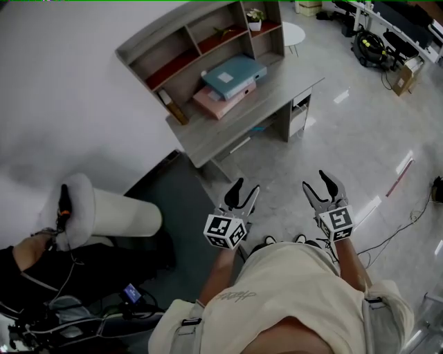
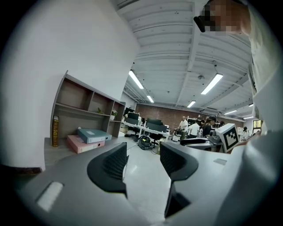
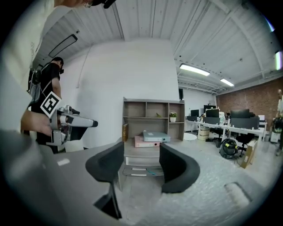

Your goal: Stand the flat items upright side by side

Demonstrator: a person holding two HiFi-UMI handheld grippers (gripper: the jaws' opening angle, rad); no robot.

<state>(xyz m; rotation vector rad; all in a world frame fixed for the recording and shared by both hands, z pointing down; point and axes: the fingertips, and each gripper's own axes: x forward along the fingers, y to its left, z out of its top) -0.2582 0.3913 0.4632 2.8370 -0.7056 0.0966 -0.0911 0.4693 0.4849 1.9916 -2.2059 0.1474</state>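
- blue binder (image 1: 234, 75) lies flat on top of pink binder (image 1: 223, 100), both on the desk (image 1: 280, 84), mid-top, just in front of the desk's shelf unit (image 1: 176, 45)
- brown book (image 1: 173, 107) stands upright at the desk's left end, against the shelf unit, apart from the binders
- small potted plant (image 1: 255, 19) in the shelf unit's upper right cubby, above the desk
- low shelf under the desk holds what looks like papers, too small to be sure
- left gripper (image 1: 243, 190) well short of the desk, over bare floor, jaws partly apart, nothing between them
- right gripper (image 1: 317, 183) beside it, also well short of the desk, jaws partly apart and empty; the binders show through the gap
- dark mat (image 1: 173, 200) on the floor at the desk's near-left corner
- white cylinder (image 1: 124, 211) and a second person's arm further out from the desk, past the mat
- round white table (image 1: 292, 31) just behind the desk's right end; yellow-black vacuum (image 1: 370, 45) farther off
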